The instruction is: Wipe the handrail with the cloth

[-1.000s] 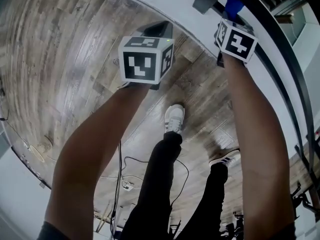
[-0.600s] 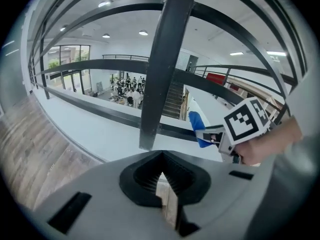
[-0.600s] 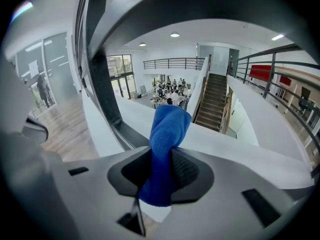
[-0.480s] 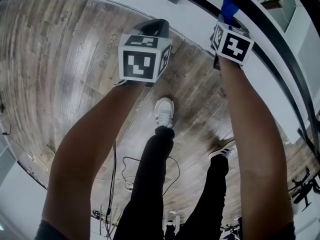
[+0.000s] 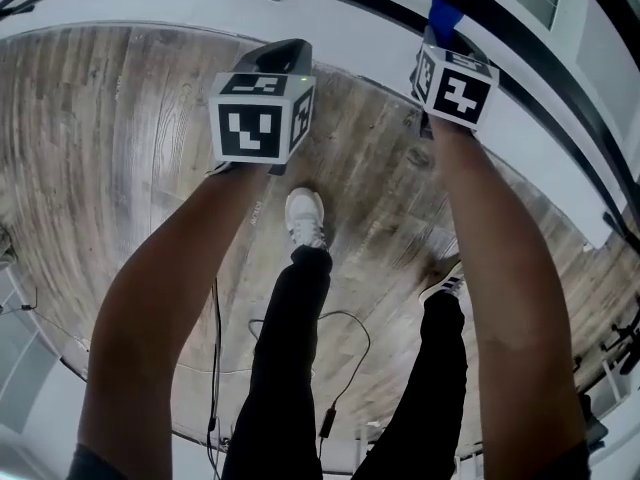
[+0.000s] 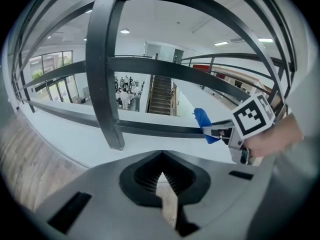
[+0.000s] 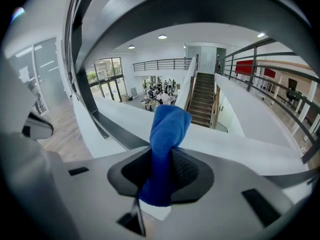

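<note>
The black handrail (image 5: 520,48) arcs across the top of the head view above a white ledge. My right gripper (image 5: 440,36) reaches up to it, shut on a blue cloth (image 5: 443,13) that meets the rail. In the right gripper view the cloth (image 7: 167,134) sticks up from the jaws of the right gripper (image 7: 167,171), close under the broad dark handrail (image 7: 210,9). My left gripper (image 5: 288,53) hangs to the left over the wooden floor, apart from the rail. Its jaws (image 6: 162,176) are shut with nothing in them. The left gripper view also shows the right gripper (image 6: 220,132) with the cloth (image 6: 202,124).
A black upright post (image 6: 102,59) and cross bars (image 6: 150,66) of the railing stand in front of the left gripper. The person's legs and white shoes (image 5: 305,218) are on the wooden floor (image 5: 120,118), with cables (image 5: 340,368) behind. Beyond the railing lie a stairway (image 7: 202,99) and a lower hall.
The person has stepped along the railing, and the floor and rail have shifted in view. Both grippers sit slightly further left and higher. The right gripper still holds the cloth by the rail.
</note>
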`<state>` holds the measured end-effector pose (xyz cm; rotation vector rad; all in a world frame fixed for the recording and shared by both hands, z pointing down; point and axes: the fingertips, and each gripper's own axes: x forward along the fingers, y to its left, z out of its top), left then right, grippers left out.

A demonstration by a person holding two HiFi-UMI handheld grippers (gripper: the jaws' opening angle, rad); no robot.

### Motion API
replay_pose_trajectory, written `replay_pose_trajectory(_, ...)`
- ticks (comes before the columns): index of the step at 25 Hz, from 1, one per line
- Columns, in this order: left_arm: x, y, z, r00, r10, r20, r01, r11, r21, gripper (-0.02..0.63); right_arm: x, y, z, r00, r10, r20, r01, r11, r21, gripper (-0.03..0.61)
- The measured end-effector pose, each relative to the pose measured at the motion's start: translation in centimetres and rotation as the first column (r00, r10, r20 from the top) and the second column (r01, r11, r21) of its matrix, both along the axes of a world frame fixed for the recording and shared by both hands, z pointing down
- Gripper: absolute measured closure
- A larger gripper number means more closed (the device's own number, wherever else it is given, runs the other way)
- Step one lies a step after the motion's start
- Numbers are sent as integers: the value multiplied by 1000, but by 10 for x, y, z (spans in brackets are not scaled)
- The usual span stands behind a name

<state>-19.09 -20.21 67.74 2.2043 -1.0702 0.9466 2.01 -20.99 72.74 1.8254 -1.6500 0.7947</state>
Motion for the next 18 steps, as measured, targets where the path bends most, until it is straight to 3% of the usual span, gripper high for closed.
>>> replay_pose_trajectory(5,40,20,4,1000,25,13,-25,1000,-8,611,53,36,-1,998,67,8,-67,998,-3,468)
replay_pose_trajectory(18,181,87,7,992,124,-3,-124,992,-19,611,188,123,-2,991,135,13,-134,991,-14,468)
